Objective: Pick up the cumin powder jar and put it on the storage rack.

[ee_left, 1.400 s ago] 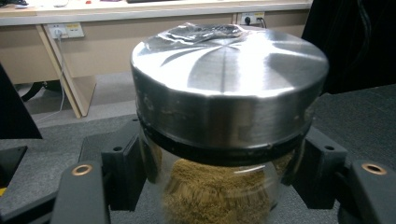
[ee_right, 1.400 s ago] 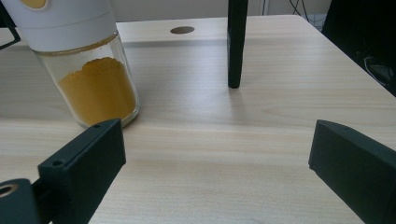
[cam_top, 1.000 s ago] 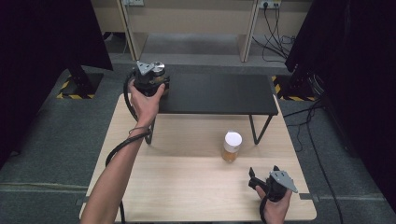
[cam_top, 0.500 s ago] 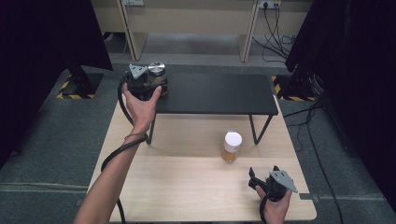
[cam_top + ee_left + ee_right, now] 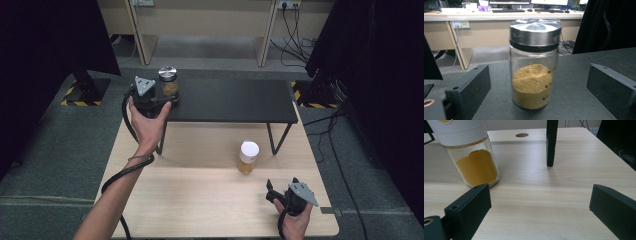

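Note:
A glass jar (image 5: 168, 82) with a metal lid and light brown powder stands upright at the left end of the black shelf (image 5: 235, 100). In the left gripper view the jar (image 5: 534, 65) stands in the gap between the jaws, and neither pad touches it. My left gripper (image 5: 159, 94) is open just left of the jar; its jaws have just been opening. A second jar (image 5: 248, 156), with a white lid and orange powder, stands on the wooden table (image 5: 200, 195). My right gripper (image 5: 281, 184) rests open near the table's front right, with nothing between its jaws (image 5: 539, 200).
The black shelf stands on thin legs over the far half of the table; one leg (image 5: 551, 142) rises just right of the white-lidded jar (image 5: 466, 150). Cables trail from both grippers. Dark curtains and grey floor surround the table.
The left gripper has let go of the metal-lidded jar and drawn back to the left and nearer. The jar now stands alone on the shelf. The right hand has not moved.

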`<state>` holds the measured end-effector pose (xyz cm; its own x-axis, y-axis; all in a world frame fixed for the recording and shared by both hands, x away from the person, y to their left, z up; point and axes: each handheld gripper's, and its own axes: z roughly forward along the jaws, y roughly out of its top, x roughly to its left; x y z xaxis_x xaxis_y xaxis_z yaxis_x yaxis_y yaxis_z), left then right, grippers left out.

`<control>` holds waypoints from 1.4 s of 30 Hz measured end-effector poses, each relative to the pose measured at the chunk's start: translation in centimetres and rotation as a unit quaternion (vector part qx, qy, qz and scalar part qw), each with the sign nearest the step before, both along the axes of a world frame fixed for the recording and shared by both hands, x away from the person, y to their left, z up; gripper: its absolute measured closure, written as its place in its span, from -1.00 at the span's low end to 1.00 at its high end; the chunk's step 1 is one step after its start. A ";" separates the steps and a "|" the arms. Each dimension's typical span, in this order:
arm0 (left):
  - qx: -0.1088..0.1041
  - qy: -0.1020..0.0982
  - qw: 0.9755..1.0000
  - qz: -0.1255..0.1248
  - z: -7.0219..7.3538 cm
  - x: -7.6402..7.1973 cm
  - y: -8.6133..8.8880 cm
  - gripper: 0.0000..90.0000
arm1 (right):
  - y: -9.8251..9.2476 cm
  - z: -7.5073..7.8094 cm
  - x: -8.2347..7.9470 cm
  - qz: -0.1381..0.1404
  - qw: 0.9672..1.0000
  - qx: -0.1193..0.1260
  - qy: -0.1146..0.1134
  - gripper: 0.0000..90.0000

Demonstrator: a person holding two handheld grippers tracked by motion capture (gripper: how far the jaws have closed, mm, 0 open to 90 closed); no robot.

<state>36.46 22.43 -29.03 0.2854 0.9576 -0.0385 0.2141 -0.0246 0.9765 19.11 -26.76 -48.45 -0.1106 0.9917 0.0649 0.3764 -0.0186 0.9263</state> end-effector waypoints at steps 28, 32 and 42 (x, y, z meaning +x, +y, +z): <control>0.002 -0.030 0.999 -0.041 -4.0 -7.3 1.9 -0.89 | 0.2 0.0 0.0 -0.002 1.000 -0.004 -0.001 -0.92; 0.006 -0.036 0.999 -0.040 -5.2 -8.2 2.2 -0.90 | 0.2 0.0 0.0 -0.002 1.000 -0.005 -0.001 -0.92; 0.001 -0.050 0.998 -0.047 -8.0 -10.3 3.2 -0.91 | 0.3 0.0 0.0 -0.002 1.000 -0.008 0.000 -0.92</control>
